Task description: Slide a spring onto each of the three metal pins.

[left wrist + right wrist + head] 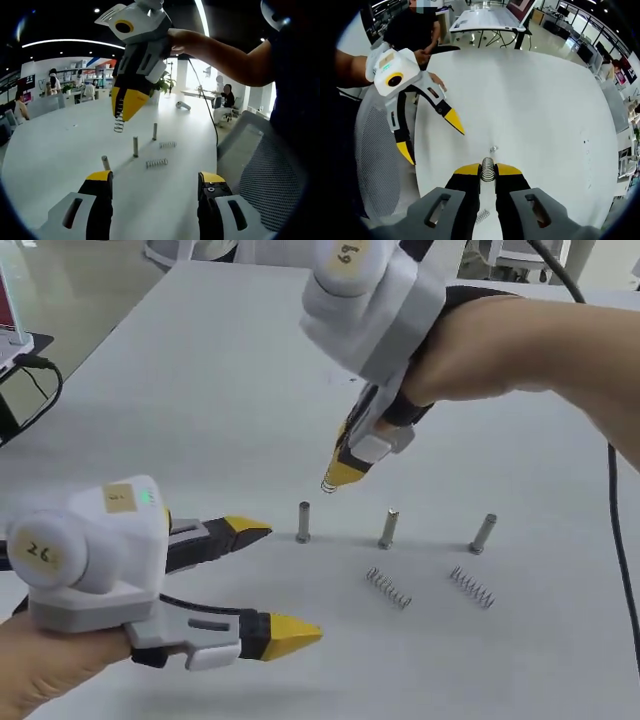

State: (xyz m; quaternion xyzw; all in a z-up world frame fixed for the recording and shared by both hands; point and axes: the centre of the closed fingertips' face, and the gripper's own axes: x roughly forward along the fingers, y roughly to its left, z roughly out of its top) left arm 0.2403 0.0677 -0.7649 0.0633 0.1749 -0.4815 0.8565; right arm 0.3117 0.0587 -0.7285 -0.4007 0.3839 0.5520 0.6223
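White counter [200, 390] in an open office held three pins [389, 528] and two loose springs [388, 588] at centre; right tool [345, 476] gripped a spring [488, 169], left tool [292, 582] gaped.

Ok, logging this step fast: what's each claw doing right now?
Left claw: open, empty.
Right claw: shut on a spring.

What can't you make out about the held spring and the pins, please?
Head view: the held spring is mostly hidden between the tips of the right gripper.
Right gripper view: two pins hidden beneath that gripper's body.
Left gripper view: the base of the nearest pin is hidden behind the left gripper.
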